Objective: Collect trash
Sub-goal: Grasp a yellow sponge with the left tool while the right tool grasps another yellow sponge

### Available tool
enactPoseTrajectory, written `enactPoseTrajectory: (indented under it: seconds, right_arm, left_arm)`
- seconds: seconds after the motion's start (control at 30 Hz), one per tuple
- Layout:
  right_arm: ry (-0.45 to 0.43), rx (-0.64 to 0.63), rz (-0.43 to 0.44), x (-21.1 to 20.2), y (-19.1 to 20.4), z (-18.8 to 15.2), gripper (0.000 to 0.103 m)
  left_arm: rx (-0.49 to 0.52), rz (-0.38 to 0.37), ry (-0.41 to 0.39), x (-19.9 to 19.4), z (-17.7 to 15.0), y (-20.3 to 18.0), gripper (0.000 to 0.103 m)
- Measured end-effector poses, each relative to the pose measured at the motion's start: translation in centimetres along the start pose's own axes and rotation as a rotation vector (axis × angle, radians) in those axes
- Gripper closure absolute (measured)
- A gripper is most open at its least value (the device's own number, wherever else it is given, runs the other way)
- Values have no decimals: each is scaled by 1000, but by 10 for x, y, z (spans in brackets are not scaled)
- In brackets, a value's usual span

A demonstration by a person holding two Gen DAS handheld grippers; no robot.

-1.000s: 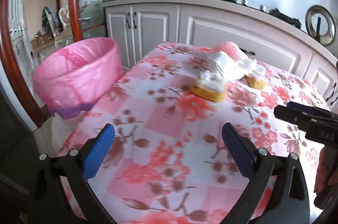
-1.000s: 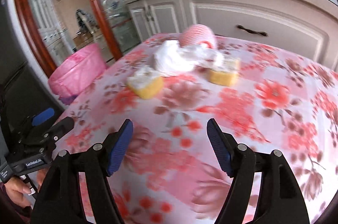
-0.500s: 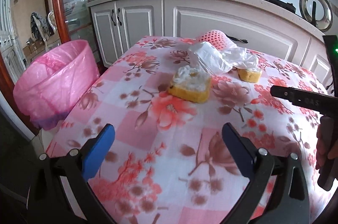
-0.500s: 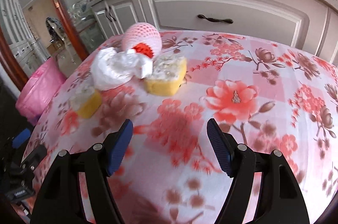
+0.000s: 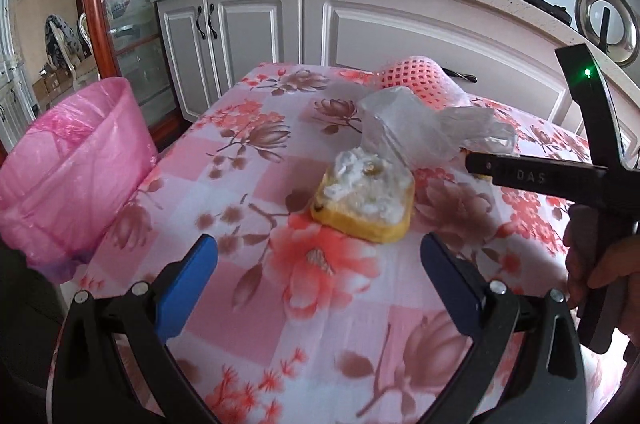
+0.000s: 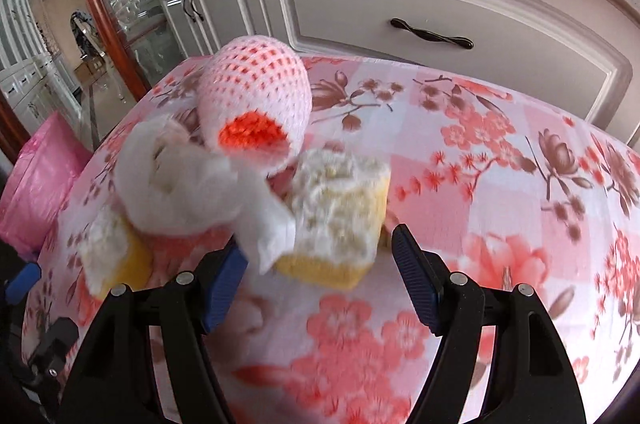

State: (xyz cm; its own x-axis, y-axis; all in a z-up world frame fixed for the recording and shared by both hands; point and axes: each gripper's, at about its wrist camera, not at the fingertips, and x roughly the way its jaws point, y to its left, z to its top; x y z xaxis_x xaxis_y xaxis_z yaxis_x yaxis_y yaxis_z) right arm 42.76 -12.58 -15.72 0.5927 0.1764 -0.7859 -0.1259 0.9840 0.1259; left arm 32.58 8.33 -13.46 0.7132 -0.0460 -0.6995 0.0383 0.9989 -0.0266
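Both grippers stand with jaws apart and nothing clamped. Right gripper (image 6: 316, 256) hangs low over the flowered tablecloth (image 6: 500, 184), its blue pads either side of the nearer cake piece (image 6: 340, 220), a yellow wedge with white cream on top; the pads are not pressing it. Part of the crumpled white plastic bag (image 6: 188, 184) drapes in front of the left pad, so whether that pad touches the bag cannot be told. Left gripper (image 5: 320, 264) is also spread wide, aimed at the other cake piece (image 5: 366, 200), which lies just beyond its tips and clear of them.

The pink foam fruit net (image 6: 256, 100) lies on its side behind the bag, long axis running from the table's far edge toward the right camera, its open orange-lined mouth facing that camera. The nearer cake piece's long side runs across the gripper's line, cream face up.

Only the right wrist view shows the net's open mouth and the second wedge in full. The left wrist view shows the net merely as a pink checked hump behind the bag, but it alone shows the bin with its pink liner (image 5: 72, 168) standing beside the table's left edge, mouth open, and the hand (image 5: 600, 272) on the right gripper's handle
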Motion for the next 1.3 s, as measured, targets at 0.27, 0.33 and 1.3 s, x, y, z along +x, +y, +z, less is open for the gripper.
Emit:
enactPoseTrajectory:
  seconds: [0.27,0.33,1.3]
  right_arm:
    - [-26,13,14,-13,-13,-15,56]
    - [-29,6,29,-18,-15,-21,56]
    - [-78,-3,52,-112,-19,-123,56]
  left_arm:
    - [7,-26,20,31,23,-11,5]
    - [15,-32,24,38,28,-15,5]
    - [38,-88,14,-47,-49,-43,45]
